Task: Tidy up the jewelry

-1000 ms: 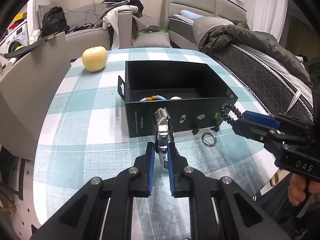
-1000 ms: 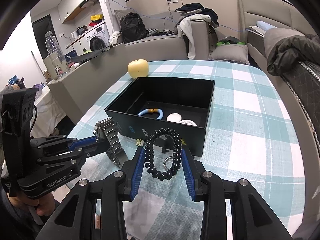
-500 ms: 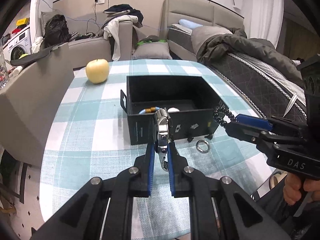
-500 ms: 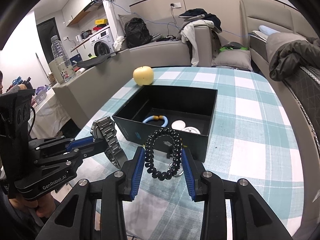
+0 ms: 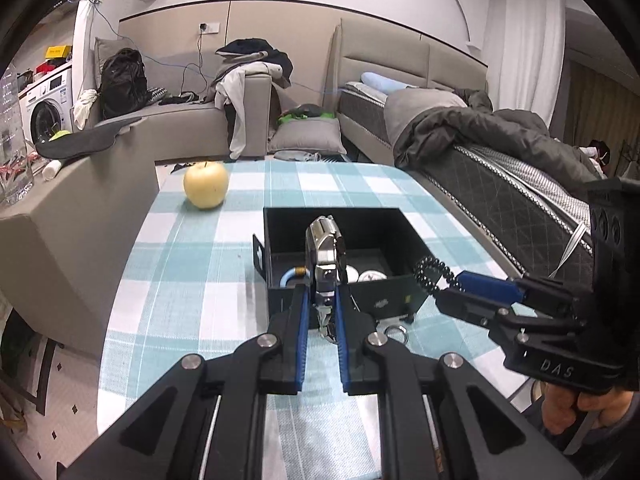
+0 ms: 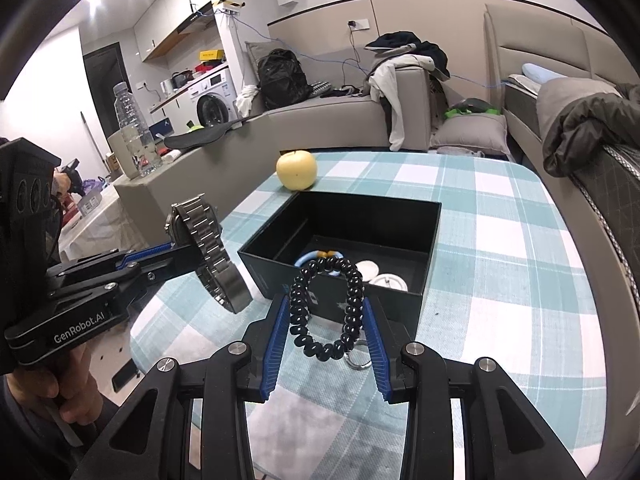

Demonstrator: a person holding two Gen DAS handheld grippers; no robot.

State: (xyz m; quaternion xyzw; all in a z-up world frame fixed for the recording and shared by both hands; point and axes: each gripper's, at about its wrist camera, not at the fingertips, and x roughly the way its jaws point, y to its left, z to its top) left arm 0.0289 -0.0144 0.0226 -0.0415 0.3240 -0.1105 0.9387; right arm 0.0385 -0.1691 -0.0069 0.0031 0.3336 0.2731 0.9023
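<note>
The left gripper point(image 5: 321, 308) pinches a steel link watch point(image 5: 326, 248) between its blue ribbed pads, holding the band upright in the air above the table's near edge. The right gripper point(image 6: 325, 330) clamps a glossy black beaded bracelet point(image 6: 326, 306), a loop of rounded beads. Both hang just in front of the open matte black box point(image 6: 430, 240) on the checked teal-and-white tablecloth point(image 6: 500, 280). Inside lie a pale blue bangle point(image 5: 289, 277) and white round pieces point(image 6: 387, 282). A thin metal ring point(image 5: 396, 333) lies on the cloth by the box's near wall. A smooth yellow apple point(image 5: 205, 184) sits toward the far edge.
</note>
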